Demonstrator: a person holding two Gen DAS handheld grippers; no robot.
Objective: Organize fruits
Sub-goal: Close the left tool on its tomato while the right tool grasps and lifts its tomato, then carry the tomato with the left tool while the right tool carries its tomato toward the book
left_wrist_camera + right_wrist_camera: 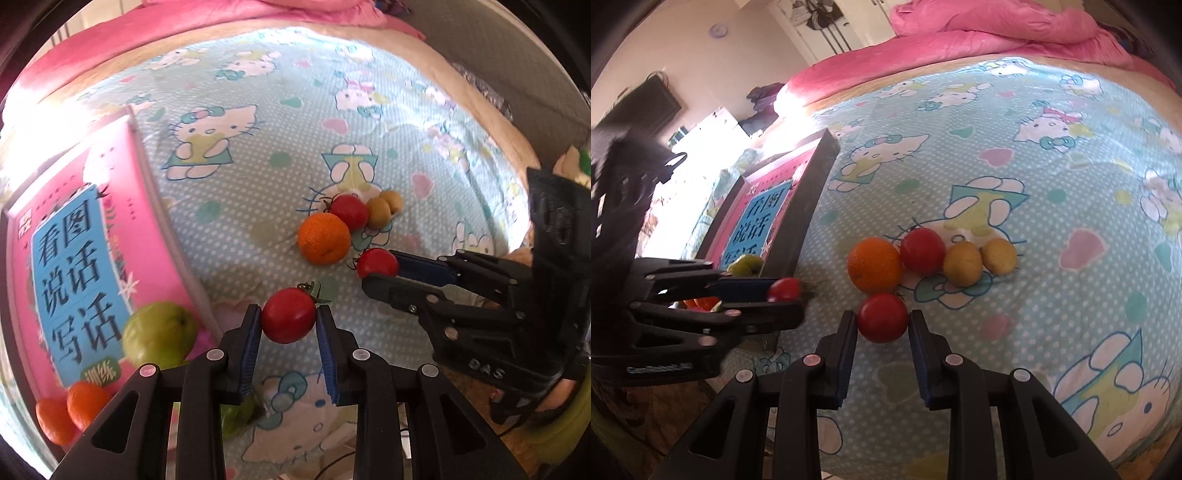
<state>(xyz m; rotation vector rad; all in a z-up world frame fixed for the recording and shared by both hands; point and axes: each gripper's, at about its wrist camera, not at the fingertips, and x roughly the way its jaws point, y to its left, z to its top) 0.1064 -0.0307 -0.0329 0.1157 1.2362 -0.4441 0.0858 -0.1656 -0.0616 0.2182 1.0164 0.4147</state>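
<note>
My left gripper (289, 314) is shut on a red tomato (289, 328) with a green stem. In the right wrist view this left gripper (786, 295) holds that tomato (784, 289) beside the dark wall of a pink tray (809, 199). My right gripper (882, 318) is shut on a second red tomato (882, 326) just in front of an orange (874, 269). The left wrist view shows the right gripper (378, 269) with its tomato (375, 260). On the sheet lie the orange (324, 238), a third tomato (349, 210) and two yellow-brown fruits (378, 212).
The pink tray (147, 221) with a blue printed label holds a green apple (159, 334) and two small oranges (86, 404). Everything rests on a bed with a cartoon-cat sheet (1052, 177). A pink quilt (979, 33) is bunched at the far end.
</note>
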